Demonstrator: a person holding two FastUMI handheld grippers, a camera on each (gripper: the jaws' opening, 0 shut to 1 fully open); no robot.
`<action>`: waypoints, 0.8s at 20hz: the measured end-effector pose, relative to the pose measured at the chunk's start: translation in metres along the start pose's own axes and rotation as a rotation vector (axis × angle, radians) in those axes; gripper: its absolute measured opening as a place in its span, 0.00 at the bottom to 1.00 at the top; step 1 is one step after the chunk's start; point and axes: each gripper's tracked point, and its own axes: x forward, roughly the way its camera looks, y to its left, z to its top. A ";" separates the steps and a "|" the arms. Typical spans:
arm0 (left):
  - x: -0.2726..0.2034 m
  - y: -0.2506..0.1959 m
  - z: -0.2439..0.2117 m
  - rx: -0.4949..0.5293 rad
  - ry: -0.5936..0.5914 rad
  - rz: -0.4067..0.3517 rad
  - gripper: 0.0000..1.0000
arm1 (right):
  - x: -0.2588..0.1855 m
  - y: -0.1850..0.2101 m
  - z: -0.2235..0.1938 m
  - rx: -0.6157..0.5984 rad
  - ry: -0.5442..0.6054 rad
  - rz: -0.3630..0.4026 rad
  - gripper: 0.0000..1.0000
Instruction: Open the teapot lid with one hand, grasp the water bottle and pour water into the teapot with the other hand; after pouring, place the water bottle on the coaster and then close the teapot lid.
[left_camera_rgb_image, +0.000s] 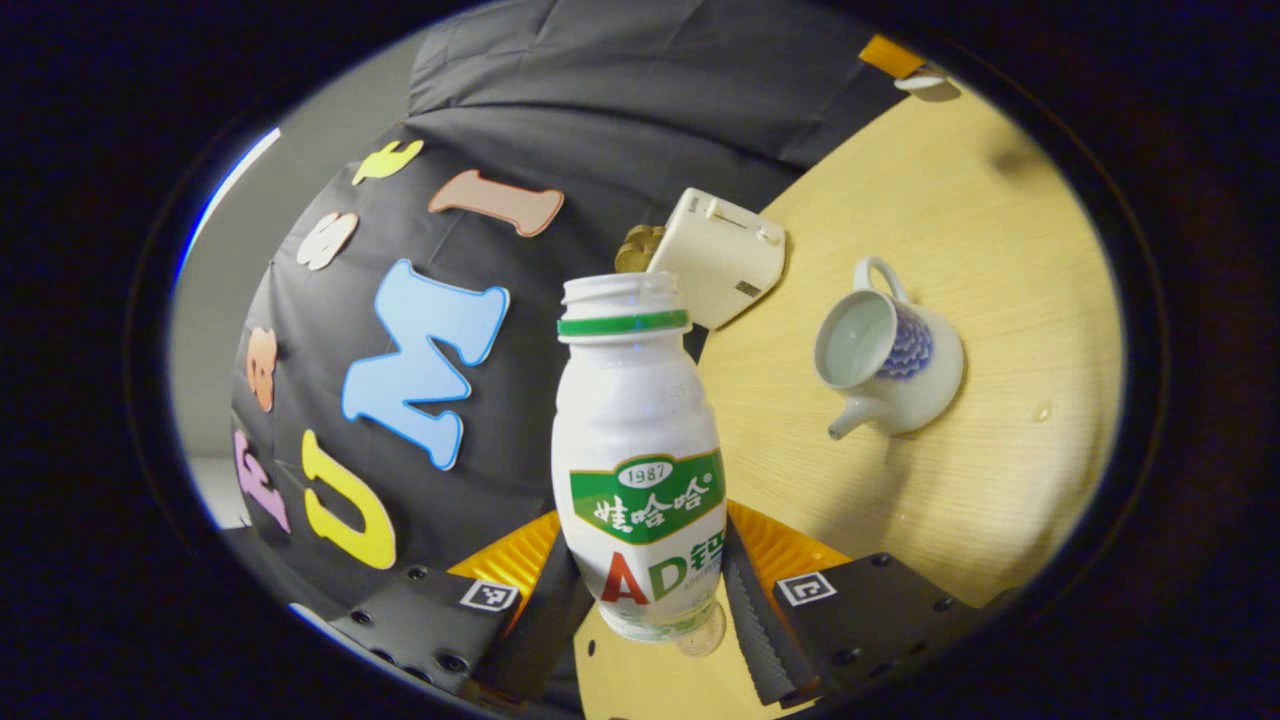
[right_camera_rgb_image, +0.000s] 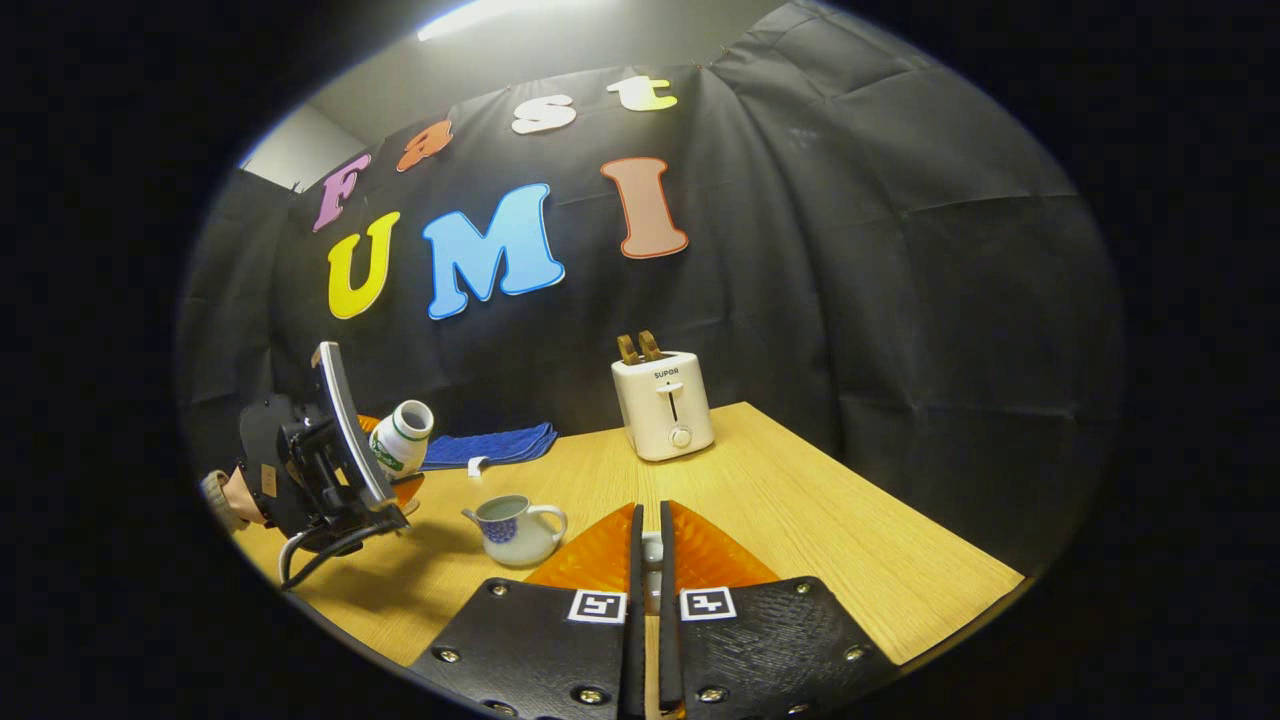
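Observation:
My left gripper (left_camera_rgb_image: 648, 548) is shut on a white water bottle (left_camera_rgb_image: 640, 420) with a green label and no cap, which I hold tilted in the air. The white teapot (left_camera_rgb_image: 915, 352) with a blue pattern stands on the table to the right of the bottle, lidless, its inside showing. In the right gripper view a hand holds that left gripper (right_camera_rgb_image: 390, 470), and the bottle (right_camera_rgb_image: 402, 436) leans mouth-first toward the teapot (right_camera_rgb_image: 515, 530) from its left. My right gripper (right_camera_rgb_image: 650, 520) is nearly closed on a small white piece, the teapot lid (right_camera_rgb_image: 651, 556), in front of the teapot.
A cream toaster (right_camera_rgb_image: 663, 403) with bread in its slots stands at the back of the wooden table (right_camera_rgb_image: 820, 530). A folded blue cloth (right_camera_rgb_image: 490, 445) lies against the wall behind the teapot. The table's right edge runs close to my right gripper.

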 end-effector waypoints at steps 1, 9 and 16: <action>-0.003 0.006 -0.001 -0.063 -0.008 0.018 0.80 | 0.002 0.004 0.005 -0.015 -0.007 -0.001 0.05; -0.019 0.044 -0.048 -0.486 0.019 0.056 0.79 | 0.030 0.073 0.028 -0.106 -0.012 0.073 0.05; -0.035 0.045 -0.099 -0.756 0.051 0.017 0.81 | 0.071 0.137 0.015 -0.123 0.020 0.137 0.05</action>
